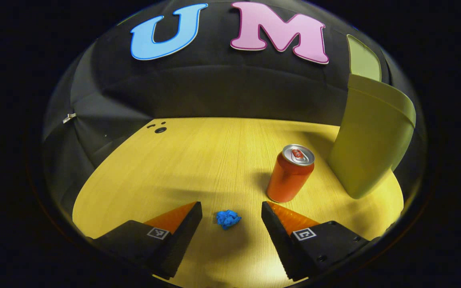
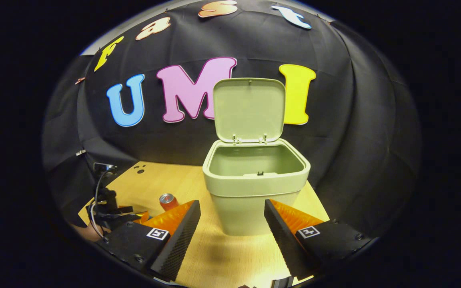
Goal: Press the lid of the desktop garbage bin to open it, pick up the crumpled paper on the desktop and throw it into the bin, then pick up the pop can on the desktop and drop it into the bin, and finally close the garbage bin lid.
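A small blue crumpled paper (image 1: 227,219) lies on the wooden table (image 1: 198,160), between the tips of my open left gripper (image 1: 231,214), untouched. An orange pop can (image 1: 290,173) stands upright just beyond the right finger. The pale green bin (image 1: 368,140) stands at the right edge of the left gripper view. In the right gripper view the bin (image 2: 254,188) stands straight ahead with its lid (image 2: 249,109) raised upright and nothing visible inside. My right gripper (image 2: 232,212) hangs open in front of the bin, holding nothing. The can (image 2: 168,201) and the left gripper (image 2: 112,210) appear at the left.
The table (image 2: 214,252) ends at the black cloth wall behind. A small round hole (image 1: 160,130) sits in the table's far left corner. A cable (image 2: 94,200) hangs by the left gripper.
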A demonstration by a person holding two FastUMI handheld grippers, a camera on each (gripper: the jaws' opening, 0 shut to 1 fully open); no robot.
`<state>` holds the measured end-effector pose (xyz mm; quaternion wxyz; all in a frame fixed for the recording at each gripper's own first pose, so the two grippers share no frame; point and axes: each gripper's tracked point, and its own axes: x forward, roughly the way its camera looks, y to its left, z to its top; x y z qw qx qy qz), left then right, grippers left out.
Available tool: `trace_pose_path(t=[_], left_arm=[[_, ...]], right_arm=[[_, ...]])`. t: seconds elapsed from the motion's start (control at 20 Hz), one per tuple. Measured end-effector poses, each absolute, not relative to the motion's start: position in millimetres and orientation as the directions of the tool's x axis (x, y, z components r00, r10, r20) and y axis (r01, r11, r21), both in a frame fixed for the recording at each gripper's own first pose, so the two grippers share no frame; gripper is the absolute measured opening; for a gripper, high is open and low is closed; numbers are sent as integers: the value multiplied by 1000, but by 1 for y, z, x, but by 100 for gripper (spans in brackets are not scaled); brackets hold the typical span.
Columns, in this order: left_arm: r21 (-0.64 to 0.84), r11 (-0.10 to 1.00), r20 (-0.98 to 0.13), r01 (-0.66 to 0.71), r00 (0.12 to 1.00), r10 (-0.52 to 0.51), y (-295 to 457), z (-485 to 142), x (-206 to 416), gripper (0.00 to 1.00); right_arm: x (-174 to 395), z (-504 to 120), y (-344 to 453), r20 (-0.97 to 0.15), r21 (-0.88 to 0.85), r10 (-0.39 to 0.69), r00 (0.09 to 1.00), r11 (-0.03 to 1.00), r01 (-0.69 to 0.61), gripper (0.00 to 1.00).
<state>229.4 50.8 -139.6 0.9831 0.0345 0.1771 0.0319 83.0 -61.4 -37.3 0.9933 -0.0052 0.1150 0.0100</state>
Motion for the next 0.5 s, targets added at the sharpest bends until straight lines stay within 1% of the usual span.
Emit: trace_pose_path(t=[0.2, 0.5], left_arm=[[81, 994, -395, -76, 913, 102, 58, -165, 243, 95], [65, 993, -439, -94, 892, 113, 64, -191, 244, 95]], right_arm=[[78, -62, -51, -285, -23, 58, 957, 997, -68, 100], [76, -87, -41, -352, -9, 90, 932, 995, -100, 100]])
